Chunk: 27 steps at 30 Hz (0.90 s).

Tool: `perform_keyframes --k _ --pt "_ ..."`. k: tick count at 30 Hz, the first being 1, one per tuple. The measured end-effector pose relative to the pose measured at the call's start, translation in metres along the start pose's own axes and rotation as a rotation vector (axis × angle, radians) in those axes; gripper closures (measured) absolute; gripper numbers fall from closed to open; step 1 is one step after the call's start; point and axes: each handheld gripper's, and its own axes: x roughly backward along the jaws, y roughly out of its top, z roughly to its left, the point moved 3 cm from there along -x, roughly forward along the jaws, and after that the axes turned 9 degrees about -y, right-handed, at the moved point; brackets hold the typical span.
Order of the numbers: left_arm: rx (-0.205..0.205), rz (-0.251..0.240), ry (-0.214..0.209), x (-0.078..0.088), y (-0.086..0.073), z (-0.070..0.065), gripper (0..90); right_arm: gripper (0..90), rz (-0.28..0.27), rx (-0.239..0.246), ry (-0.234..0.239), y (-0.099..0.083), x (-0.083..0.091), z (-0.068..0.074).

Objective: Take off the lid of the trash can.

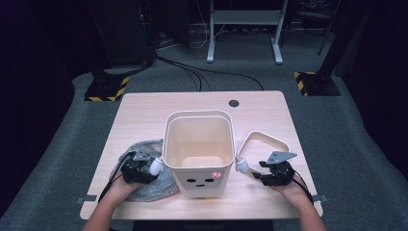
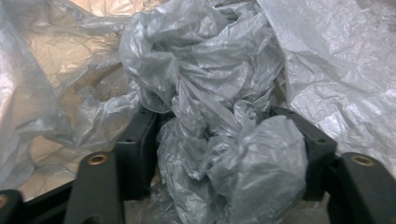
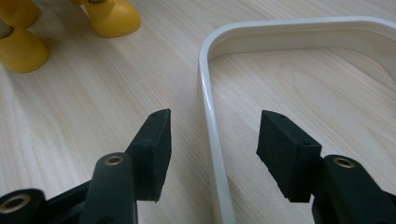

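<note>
Near the left front corner of the table (image 1: 139, 108): a crumpled grey plastic bag (image 1: 151, 185), thin and see-through, lying in a loose heap just beside the bin. Left gripper (image 1: 140, 169) down in that heap, jaws clamped on a thick bunch of film (image 2: 196, 70) that bulges out between and above the pads. Likely almost weightless, limp and slippery; no shape of its own, so apt to slide out of a shallow pinch or trail and snag when lifted. Best taken by a gathered wad, deep between the pads, as here, rather than by a single layer.

Mid-table, nearer the front edge: a tall cream bin (image 1: 199, 144), open-topped, a little face on its front wall, stiff and light by the look of it. Small white knob (image 1: 155, 167) on its left side touching or almost touching the left gripper, so in the way of any sideways pull.

Towards the right edge: a white plastic ring frame (image 1: 266, 138) flat on the wood, rigid, thin-walled. Right gripper (image 1: 272, 174) at its near end, jaws apart and astride one side of the frame (image 3: 208, 107), pads clear of it. Bin's yellow feet (image 3: 112, 18) farther off.
</note>
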Motion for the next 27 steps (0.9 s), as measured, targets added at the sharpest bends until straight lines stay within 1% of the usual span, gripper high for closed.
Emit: perform_keyframes --k 2,4,8,11,14,19,22,26,27 --pt "-0.003 -0.002 -0.006 0.001 0.000 -0.001 41.2 43.7 0.000 0.002 0.000 0.000 0.000 0.000" --pt "-0.009 -0.002 -0.011 0.002 0.000 -0.001 48.0 43.8 -0.001 0.001 -0.003 0.000 0.000 0.000" --pt "-0.011 0.000 -0.023 0.003 -0.001 -0.002 56.7 44.0 -0.009 -0.002 -0.006 0.001 0.001 0.000" --pt "-0.008 0.002 -0.023 0.004 -0.001 -0.003 61.2 44.1 -0.012 -0.004 -0.008 0.001 0.001 0.000" --pt "-0.015 0.015 -0.023 0.007 -0.002 -0.004 61.8 44.3 -0.015 -0.003 -0.009 0.001 0.001 0.000" --pt "-0.019 0.014 -0.026 0.011 -0.002 -0.005 61.8 44.3 -0.015 -0.010 -0.010 0.000 0.001 -0.001" --pt "-0.018 0.006 -0.023 0.014 -0.001 -0.005 61.7 43.9 -0.014 -0.010 -0.011 0.000 0.001 -0.002" --pt "-0.016 -0.020 -0.016 0.021 -0.001 -0.003 61.7 41.6 -0.013 -0.012 -0.012 0.000 0.001 -0.002" --pt "-0.010 -0.023 -0.014 0.023 -0.001 -0.003 61.7 41.5 -0.012 -0.013 -0.013 0.000 0.001 -0.002"
